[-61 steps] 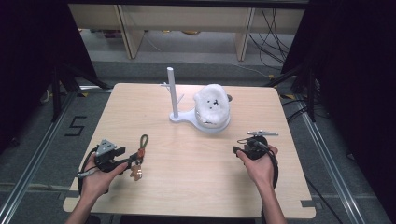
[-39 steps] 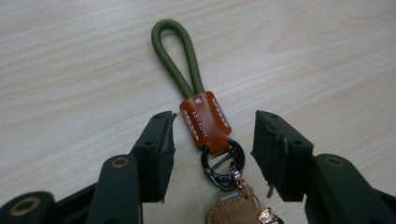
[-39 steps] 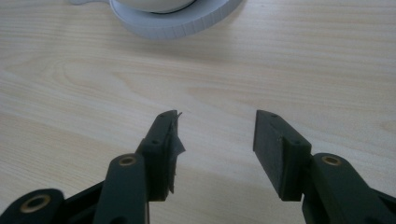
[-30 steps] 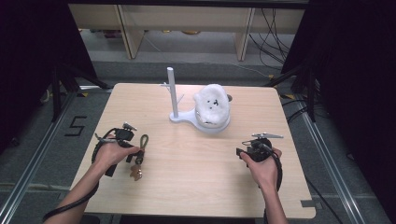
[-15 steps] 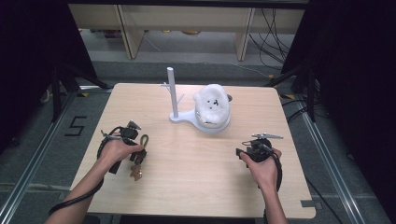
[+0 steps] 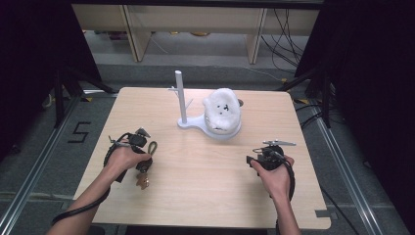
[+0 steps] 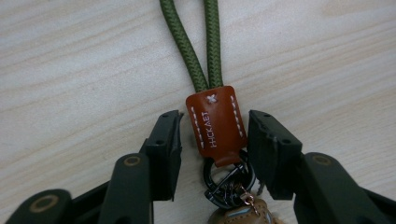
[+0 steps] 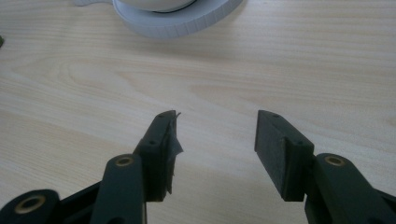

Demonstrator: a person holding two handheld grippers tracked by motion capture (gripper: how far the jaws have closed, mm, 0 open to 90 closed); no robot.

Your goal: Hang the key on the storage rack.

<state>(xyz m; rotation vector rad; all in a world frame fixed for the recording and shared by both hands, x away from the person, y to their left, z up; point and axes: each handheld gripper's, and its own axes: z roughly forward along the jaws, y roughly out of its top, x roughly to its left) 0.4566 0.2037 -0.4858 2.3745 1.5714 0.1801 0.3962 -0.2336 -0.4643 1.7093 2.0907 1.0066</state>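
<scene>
Your left gripper [image 7: 212, 135] has its 2 jaws set either side of the brown leather tab [image 7: 215, 122] of the keychain [image 6: 147, 164]; they have just been closing, yet a thin gap shows on each side, so the tab is between them and not yet pinched. Just behind the tab, toward you, sits the metal ring [image 7: 227, 182]; ahead of the tips the green cord loop [image 7: 198, 42] runs away across the surface [image 6: 195, 171]. The likely slip from here: the tab sits a little off centre, nearer 1 pad, so the closing jaws could shove it sideways or catch the ring instead of the leather. A grip taken only at the tips could also let the tab twist out on the lift.

Your right gripper [image 8: 217, 140] stands wide and holds nothing, resting over bare wood. Farther ahead of it is the white stand [image 6: 183, 105] with the fluffy white toy [image 6: 221, 110] on its base; keep any swing clear of the post. There is open room between the 2 grippers, less toward the near edge
</scene>
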